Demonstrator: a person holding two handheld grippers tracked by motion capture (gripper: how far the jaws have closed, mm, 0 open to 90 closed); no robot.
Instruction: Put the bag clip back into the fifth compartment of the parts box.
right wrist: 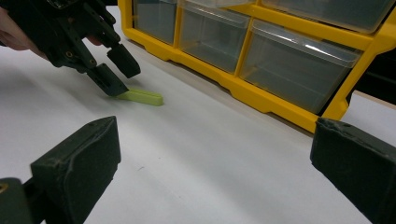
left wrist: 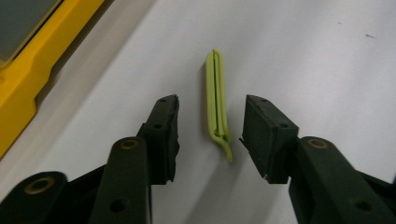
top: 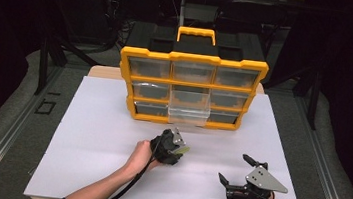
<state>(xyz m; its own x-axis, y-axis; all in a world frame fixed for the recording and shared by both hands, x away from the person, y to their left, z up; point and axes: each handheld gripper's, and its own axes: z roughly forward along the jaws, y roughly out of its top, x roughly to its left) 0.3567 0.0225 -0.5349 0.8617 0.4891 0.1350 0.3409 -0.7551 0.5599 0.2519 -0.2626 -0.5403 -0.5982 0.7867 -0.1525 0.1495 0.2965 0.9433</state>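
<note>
the left hand-held gripper (left wrist: 210, 135) stood unclenched astride the light, stiff-looking green plastic clip (left wrist: 217, 95), lying flat on the white worktop (top: 100, 136) at 6 o'clock from the yellow drawer organizer (top: 191, 88), best pinched across its narrow sides.

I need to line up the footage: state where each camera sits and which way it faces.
High view: above the table's near edge, looking forward and down at the organizer; forearms, left gripper, right gripper.
Left gripper view: along its jaws onto the green clip.
Right gripper view: low, across the table.
All three share the clip and organizer.
</note>
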